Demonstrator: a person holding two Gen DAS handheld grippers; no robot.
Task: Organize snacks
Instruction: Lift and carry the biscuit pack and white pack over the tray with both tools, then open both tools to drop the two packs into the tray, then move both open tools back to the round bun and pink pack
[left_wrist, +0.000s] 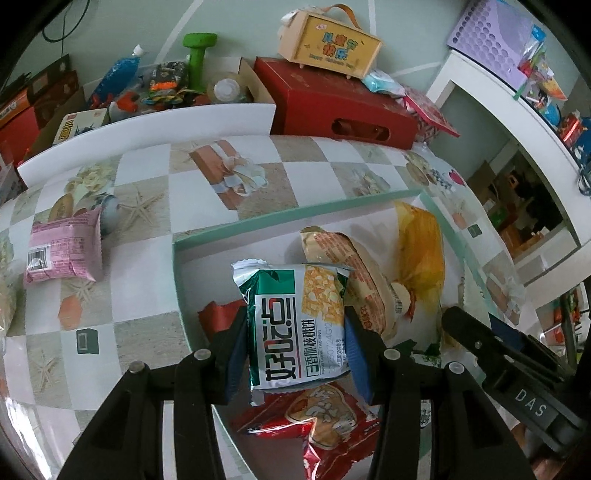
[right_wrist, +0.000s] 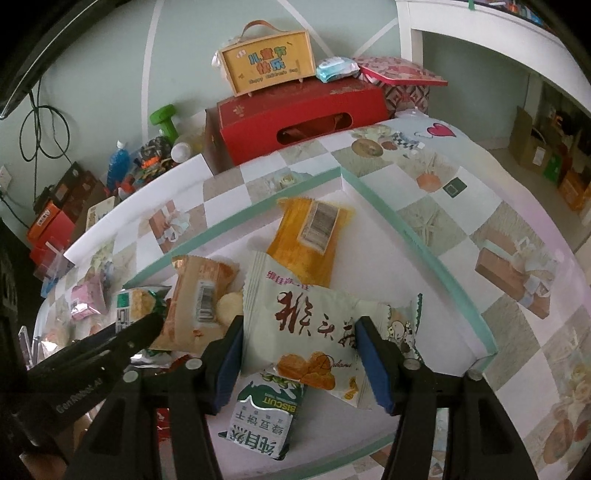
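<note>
Left gripper (left_wrist: 295, 332): I see my two black fingers with blue pads (left_wrist: 238, 354) pressed against both sides of a green and white snack packet (left_wrist: 295, 328), so this tool is holding it.
Green and white snack packet: glossy foil, crimped top edge, a yellow picture of crumbly pieces on one half, large dark characters on a white panel; it sits upright between my fingers, above the tray.
Right gripper (right_wrist: 301, 336): narrowed onto a pale cream snack packet (right_wrist: 306, 314), one blue pad on each side of it.
Pale cream snack packet: large brown brush characters across the front, golden pastries pictured low on it, zigzag cut ends; it hangs tilted over the tray's near part.
Tray (right_wrist: 424, 251): shallow and white inside with a mint green rim, lying on the checked tablecloth (left_wrist: 147, 177).
In the tray, near: a green and white biscuit packet (right_wrist: 262, 417) lies under my right gripper; a red packet (left_wrist: 325, 421) lies under my left.
In the tray, farther: an orange-beige packet (right_wrist: 201, 295) and a yellow packet (right_wrist: 306, 236) with a barcode label, side by side.
Left of the tray: a pink packet (left_wrist: 64, 251) lies alone on the cloth.
Far: a red box (right_wrist: 295, 118) past the table edge, with a yellow carry box (right_wrist: 266, 62) on top.
</note>
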